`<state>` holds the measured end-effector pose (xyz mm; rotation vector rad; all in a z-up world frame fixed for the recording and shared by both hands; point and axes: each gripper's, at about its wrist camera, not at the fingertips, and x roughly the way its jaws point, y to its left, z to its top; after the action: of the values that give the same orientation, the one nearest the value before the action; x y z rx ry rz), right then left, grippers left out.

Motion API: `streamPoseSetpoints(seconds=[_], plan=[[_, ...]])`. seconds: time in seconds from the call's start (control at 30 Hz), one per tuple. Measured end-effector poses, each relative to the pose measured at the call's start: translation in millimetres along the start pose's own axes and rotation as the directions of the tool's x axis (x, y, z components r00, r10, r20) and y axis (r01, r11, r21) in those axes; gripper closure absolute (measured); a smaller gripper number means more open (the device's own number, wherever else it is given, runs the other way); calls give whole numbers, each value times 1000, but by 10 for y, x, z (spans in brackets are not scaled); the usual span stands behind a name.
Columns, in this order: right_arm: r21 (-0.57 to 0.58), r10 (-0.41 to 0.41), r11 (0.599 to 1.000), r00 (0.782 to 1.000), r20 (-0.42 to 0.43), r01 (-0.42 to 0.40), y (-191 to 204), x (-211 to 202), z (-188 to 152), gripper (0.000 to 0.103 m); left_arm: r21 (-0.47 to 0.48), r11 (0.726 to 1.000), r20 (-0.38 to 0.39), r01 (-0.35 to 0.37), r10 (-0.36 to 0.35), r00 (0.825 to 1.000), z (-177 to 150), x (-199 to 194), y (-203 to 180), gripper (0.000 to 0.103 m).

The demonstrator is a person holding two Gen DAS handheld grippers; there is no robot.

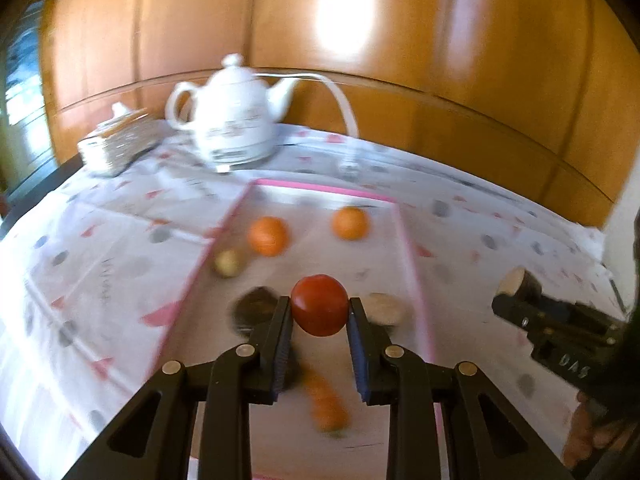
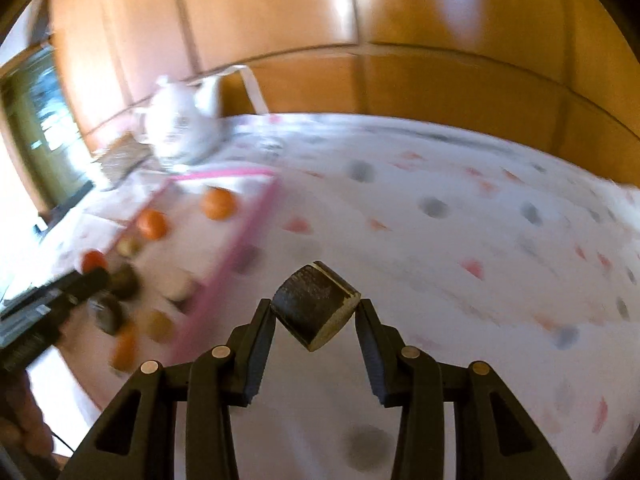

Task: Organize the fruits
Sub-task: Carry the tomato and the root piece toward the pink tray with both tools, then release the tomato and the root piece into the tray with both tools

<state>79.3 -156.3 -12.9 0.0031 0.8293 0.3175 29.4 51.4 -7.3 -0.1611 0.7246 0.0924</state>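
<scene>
My left gripper (image 1: 319, 312) is shut on a red tomato (image 1: 319, 310) and holds it above a white mat with a pink border (image 1: 414, 264). On the mat lie two oranges (image 1: 268, 235) (image 1: 350, 222), a small yellowish fruit (image 1: 229, 263), a dark piece (image 1: 256, 306), a pale piece (image 1: 385, 309) and a carrot (image 1: 326, 404). My right gripper (image 2: 316, 312) is shut on a dark-skinned, pale-cut chunk (image 2: 316, 306) above the tablecloth, right of the mat (image 2: 224, 280). It also shows in the left wrist view (image 1: 518, 284).
A white teapot (image 1: 236, 116) and a stack of white dishes (image 1: 116, 142) stand at the far left of the table. A white cord (image 1: 344, 108) runs behind the teapot. A patterned tablecloth (image 2: 460, 220) covers the table; wooden panels stand behind.
</scene>
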Motion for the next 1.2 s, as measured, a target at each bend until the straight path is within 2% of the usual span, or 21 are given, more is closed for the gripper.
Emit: streamPoseSetpoints(seconds=[0.1,0.2,0.27,0.33,0.43,0.5,0.63,0.9,1.2], plan=[[-53,75,996,997,-3,-75,340,103,199,61,-37,998,-1,-50,50,999,6,2,195,74],[-108,116,987,993,-22,-118,648,267,359,61,-67,995,0,-73,73,997,-5,-11,317,67],[-140,143,979,989,-48,-148,803,366,417,61,-78,994,4,-81,81,997,-7,-32,362,51],[-167,148,974,987,-57,-155,929,414,431,60,-88,993,13,-83,84,996,-13,-54,382,46],[-193,143,969,988,-58,-152,1067,452,400,57,-82,992,18,-91,92,996,-18,-85,380,45],[-190,146,970,988,-45,-152,1076,409,370,54,-84,992,18,-92,94,995,-26,-106,379,41],[-176,134,975,991,-18,-135,1032,315,323,53,-85,991,19,-103,105,994,-35,-130,374,37],[-139,60,989,998,29,-55,901,79,103,53,-77,989,33,-123,125,992,-49,-226,314,23],[-86,11,996,999,37,-8,778,-41,-82,53,-76,988,60,-132,137,989,-57,-351,247,7]])
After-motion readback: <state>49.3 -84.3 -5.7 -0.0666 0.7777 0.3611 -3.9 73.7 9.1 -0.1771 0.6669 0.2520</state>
